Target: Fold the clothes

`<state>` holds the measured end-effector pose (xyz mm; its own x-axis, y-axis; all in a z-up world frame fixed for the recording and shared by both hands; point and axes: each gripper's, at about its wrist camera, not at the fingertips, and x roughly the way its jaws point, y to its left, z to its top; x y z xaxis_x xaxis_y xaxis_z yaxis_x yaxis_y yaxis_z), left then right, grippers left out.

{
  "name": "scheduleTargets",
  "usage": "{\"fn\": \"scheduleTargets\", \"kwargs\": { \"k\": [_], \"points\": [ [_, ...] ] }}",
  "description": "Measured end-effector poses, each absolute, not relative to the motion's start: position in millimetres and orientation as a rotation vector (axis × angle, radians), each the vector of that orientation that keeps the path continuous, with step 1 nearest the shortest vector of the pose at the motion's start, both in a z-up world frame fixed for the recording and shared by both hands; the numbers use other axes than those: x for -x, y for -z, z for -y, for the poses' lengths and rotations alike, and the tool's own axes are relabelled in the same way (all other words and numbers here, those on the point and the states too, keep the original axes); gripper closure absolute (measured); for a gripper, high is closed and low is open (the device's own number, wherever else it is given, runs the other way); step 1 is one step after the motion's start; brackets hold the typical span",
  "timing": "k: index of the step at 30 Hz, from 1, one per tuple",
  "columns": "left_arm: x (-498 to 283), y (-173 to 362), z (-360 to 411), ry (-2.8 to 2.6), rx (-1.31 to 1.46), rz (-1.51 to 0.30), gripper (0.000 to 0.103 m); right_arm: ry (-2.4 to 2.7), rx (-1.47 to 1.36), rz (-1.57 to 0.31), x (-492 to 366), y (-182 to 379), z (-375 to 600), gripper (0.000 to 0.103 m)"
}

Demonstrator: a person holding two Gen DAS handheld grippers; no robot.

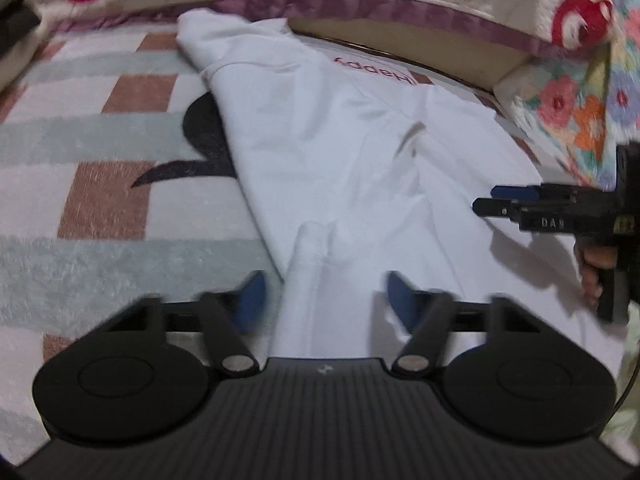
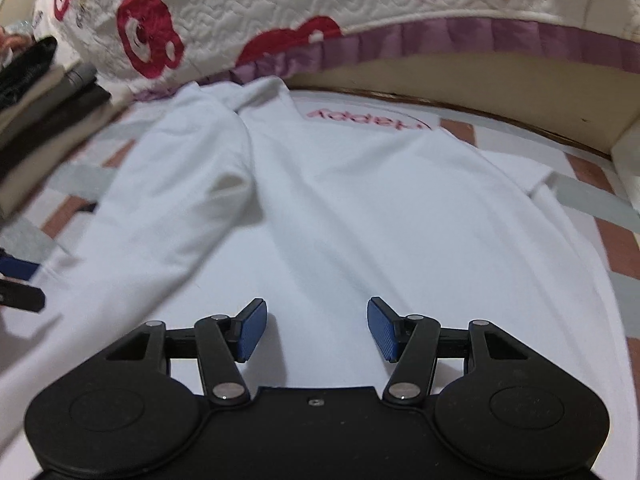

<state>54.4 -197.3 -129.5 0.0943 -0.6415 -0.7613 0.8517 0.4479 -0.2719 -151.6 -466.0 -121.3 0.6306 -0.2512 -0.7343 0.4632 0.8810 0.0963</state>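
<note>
The white shirt (image 2: 328,200) lies spread on a patterned rug (image 1: 100,184) on the floor, its pink lettering at the far end by the bed's quilt (image 2: 280,12). Its left side is already turned in over the body, so the fold looks partly made; the right sleeve (image 2: 516,172) still lies flat, out to the right.

The left claw (image 1: 324,300) sits at the shirt's near left, with a raised ridge of cloth (image 1: 312,264) standing between its blue pads (image 1: 252,300). The pads are apart and do not visibly press the ridge, so I judge this the moment just before a pinch rather than a hold.

The right claw (image 2: 318,330) hovers over the shirt's near middle, spread wide, nothing between its pads, only flat cloth beneath. In the left view it shows side-on at the right edge, held in a hand (image 1: 592,268).

Likely step: taking the near hem to fold the shirt. Next, the left claw must close firmly on the ridge, and the right must gather cloth at a matching spot on the hem, so both lift evenly. Some blur leaves fine contact unclear.
</note>
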Motion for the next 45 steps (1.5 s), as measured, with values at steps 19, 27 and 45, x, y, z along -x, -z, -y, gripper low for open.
{"fn": "scheduleTargets", "kwargs": {
  "k": [19, 27, 45],
  "points": [
    [-11, 61, 25, 0.346, -0.085, -0.920, 0.099, 0.399, -0.246, -0.785, 157, 125, 464, 0.034],
    [-22, 62, 26, 0.382, -0.117, -0.966, 0.099, 0.382, -0.232, -0.781, 158, 126, 465, 0.032],
    [-135, 26, 117, 0.593, -0.227, -0.883, 0.057, 0.576, -0.343, -0.752, 189, 78, 594, 0.030]
  ]
}}
